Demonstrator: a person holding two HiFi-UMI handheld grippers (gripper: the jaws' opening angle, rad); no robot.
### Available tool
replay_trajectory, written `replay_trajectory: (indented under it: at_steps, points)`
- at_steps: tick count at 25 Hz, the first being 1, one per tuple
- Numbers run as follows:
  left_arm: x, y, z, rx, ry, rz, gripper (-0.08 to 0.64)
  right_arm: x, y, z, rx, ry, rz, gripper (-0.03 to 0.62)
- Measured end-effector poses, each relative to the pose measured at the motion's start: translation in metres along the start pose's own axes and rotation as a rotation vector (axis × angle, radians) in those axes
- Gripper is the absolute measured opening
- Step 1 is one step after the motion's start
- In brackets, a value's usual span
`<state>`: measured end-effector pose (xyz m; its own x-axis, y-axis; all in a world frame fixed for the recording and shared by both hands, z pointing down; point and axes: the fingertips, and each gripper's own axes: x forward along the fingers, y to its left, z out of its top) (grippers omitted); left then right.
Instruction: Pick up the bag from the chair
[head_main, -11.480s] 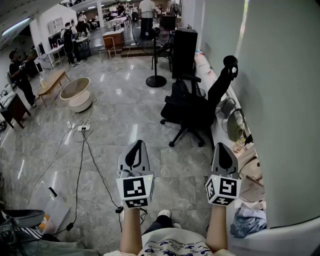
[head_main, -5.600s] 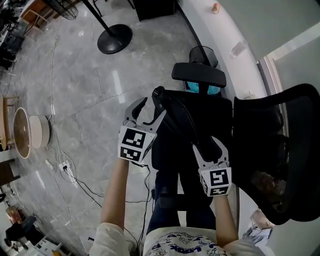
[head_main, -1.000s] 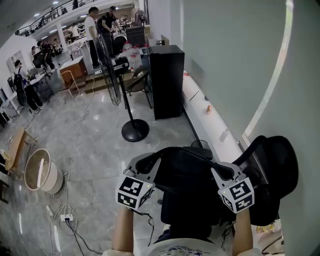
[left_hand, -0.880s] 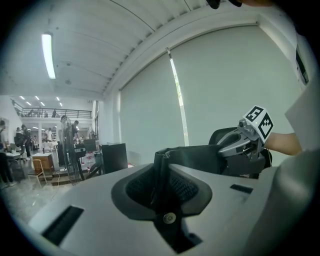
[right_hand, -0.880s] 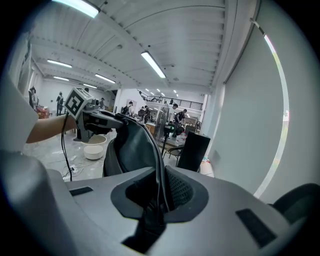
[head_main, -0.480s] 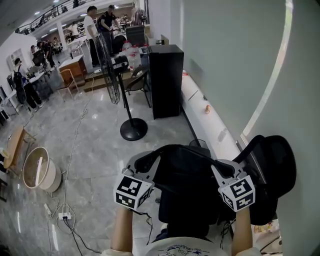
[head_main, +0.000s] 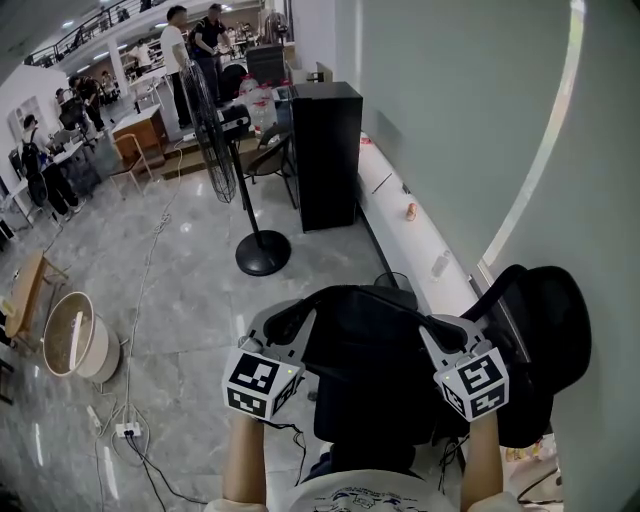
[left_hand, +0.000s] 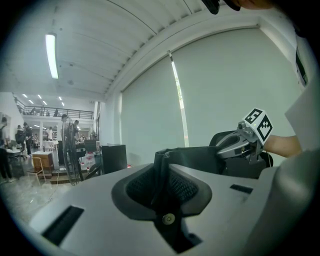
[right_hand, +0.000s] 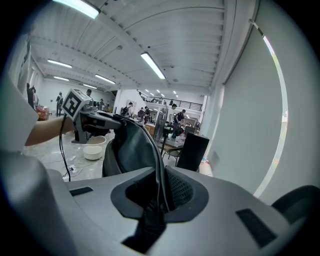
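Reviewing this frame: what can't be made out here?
Chair seat: head view, hidden behind the held-up bag.
Bag's bottom: gripper views, blocked by the left tongs and right tongs themselves.
Items on the ledge: head view, too small to identify.

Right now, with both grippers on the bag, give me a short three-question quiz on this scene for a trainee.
1. True or false: the left gripper and the right gripper are each shut on the bag.
2. Pick one. In the head view, the chair is: A) to the right of the bag; B) to the left of the bag; C) out of sight.
3. Fill in: the tall thing on a round base, left of the black cabinet, is a floor ____.

Key
1. True: each gripper view shows black bag material pinched between the jaws.
2. A.
3. fan.
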<state>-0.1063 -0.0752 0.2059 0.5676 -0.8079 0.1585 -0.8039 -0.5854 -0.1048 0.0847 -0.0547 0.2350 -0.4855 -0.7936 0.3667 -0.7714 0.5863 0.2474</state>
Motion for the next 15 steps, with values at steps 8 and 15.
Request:
replay_trajectory:
  at_steps: [8,15]
  points:
    - [0.0040,-0.0003,-0.0040,-0.008,0.005,0.002,0.070,0.0041,-0.0022,-0.0057,0.005,0.011,0.013,0.058]
    - [0.0043,-0.0003,-0.0065,-0.016,0.007,0.005,0.070,0.0048,-0.0017,-0.0070,-0.001,0.012,0.020,0.058]
